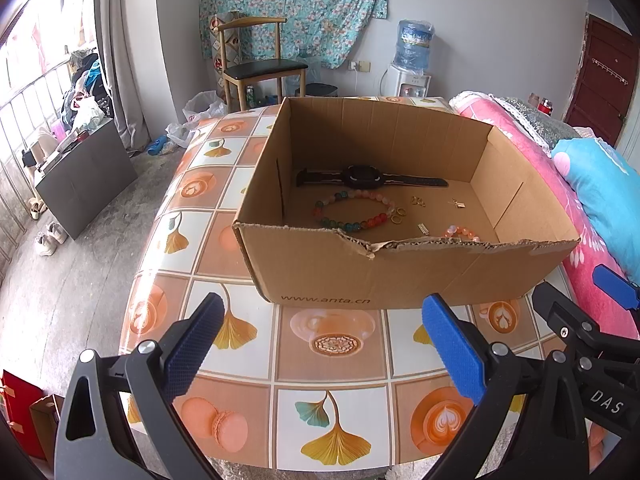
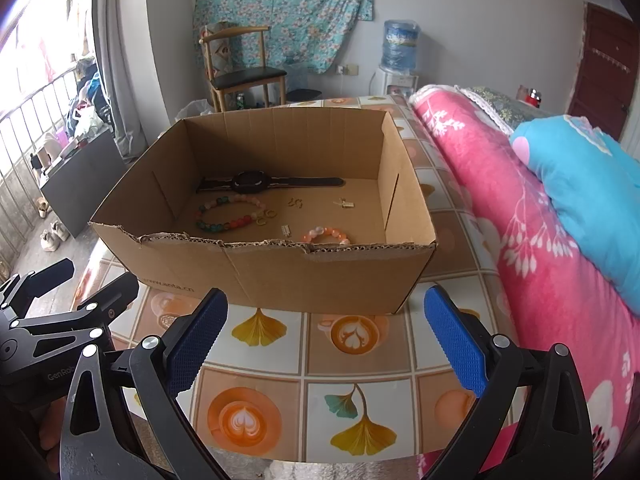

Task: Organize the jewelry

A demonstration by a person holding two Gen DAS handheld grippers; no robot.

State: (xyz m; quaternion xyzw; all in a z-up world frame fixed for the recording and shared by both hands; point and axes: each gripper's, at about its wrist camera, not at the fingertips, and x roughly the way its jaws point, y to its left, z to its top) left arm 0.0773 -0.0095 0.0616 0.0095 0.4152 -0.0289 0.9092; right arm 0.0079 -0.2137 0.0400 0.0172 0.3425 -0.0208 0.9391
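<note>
Patterned with ginkgo leaves and coffee cups, the tiled bench [image 1: 328, 376] carries both tools in a bedroom: the left gripper [image 1: 320, 344] and right gripper [image 2: 326, 340] hang spread wide and empty, short of the open brown cardboard box [image 1: 400, 268] printed "www.anta.cn". Inside, ahead of both and beyond the torn front wall, lie a small orange bead bracelet [image 2: 326, 235], a larger multicoloured bead bracelet [image 1: 352, 212], gold rings [image 1: 398, 215] and, farthest, a black wristwatch [image 1: 368, 178] lying left to right. The right gripper looks nearer the orange bracelet.
</note>
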